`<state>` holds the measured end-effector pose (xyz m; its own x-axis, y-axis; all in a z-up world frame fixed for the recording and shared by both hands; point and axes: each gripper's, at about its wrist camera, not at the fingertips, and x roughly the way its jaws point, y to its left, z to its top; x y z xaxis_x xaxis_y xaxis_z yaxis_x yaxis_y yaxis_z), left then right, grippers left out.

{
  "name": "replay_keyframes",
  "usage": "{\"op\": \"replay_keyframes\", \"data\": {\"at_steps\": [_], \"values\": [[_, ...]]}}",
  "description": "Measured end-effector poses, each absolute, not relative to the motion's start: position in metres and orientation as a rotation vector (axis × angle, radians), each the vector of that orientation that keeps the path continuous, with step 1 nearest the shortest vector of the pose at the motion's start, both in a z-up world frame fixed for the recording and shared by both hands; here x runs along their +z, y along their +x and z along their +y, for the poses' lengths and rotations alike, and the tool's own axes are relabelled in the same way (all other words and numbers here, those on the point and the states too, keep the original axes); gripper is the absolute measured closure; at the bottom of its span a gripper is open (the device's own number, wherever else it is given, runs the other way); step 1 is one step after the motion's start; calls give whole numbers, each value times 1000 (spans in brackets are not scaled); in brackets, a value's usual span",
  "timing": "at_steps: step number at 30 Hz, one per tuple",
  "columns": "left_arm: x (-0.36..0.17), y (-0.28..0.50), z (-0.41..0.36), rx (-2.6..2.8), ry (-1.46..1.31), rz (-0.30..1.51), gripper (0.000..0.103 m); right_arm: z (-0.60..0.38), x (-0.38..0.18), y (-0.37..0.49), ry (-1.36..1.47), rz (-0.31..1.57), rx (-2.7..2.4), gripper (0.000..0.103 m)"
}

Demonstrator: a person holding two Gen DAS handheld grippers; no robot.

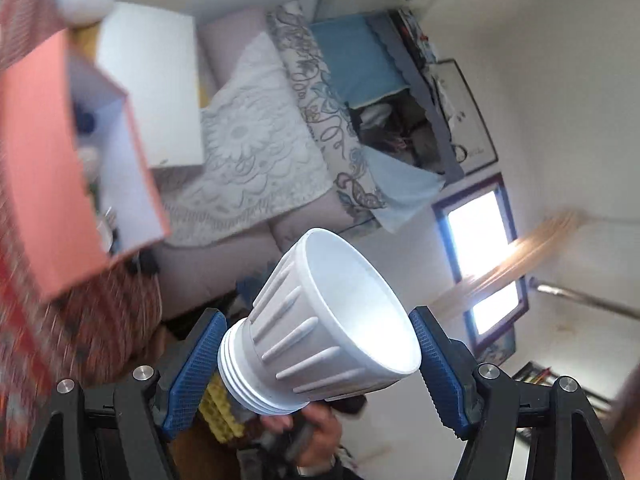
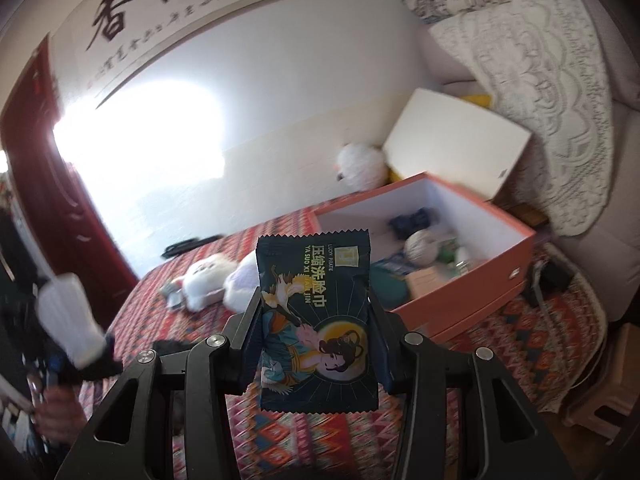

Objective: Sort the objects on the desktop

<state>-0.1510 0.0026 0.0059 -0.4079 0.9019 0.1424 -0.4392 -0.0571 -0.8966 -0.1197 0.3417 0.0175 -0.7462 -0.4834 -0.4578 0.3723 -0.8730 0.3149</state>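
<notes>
Much of the left wrist view is smeared by motion: the red patterned tablecloth is a blur, and the contents of the open salmon-pink cardboard box show only as a dark blue blob and pale shapes against its white lining. The left gripper pinches a white ribbed plastic cup across its length, 1 blue textured pad at the stepped base and the other at the wide rim, the mouth turned toward the room; behind it a hand is partly hidden. In the right wrist view the right gripper clamps a dark teal sachet with a painted figure and yellow lettering by its 2 side edges, upright, above the cloth and just in front of the box. Inside lie a pale ball, a dark blue item and other things too blurred to name. A white plush toy lies on the cloth left of the sachet.
</notes>
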Motion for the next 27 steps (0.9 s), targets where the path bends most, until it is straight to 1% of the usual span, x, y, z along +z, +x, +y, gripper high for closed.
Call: {"op": "replay_keyframes", "data": {"at_steps": [7,10,14,15,16,17,19,23,27], "values": [[57,-263,69,1982,-614,-890,26,375,27,-184,707,-275,-2678,56],[55,-319,97,2109,-698,-801,26,381,20,-234,739,-256,-2720,56],[27,-384,130,2240,-840,-658,25,386,-4,-301,862,-304,-2711,55],[20,-395,134,2272,-867,-624,25,387,-11,-318,894,-320,-2700,54],[15,-402,136,2310,-892,-590,18,388,-17,-334,926,-333,-2691,51],[11,-406,137,2343,-906,-566,10,387,-22,-345,959,-335,-2693,35],[5,-407,134,2389,-900,-553,4,386,-31,-367,1017,-338,-2696,17],[-3,-394,117,2420,-896,-560,2,377,-32,-367,978,-331,-2681,17],[-5,-353,94,2485,-894,-566,2,365,-27,-346,964,-329,-2655,17]]}}
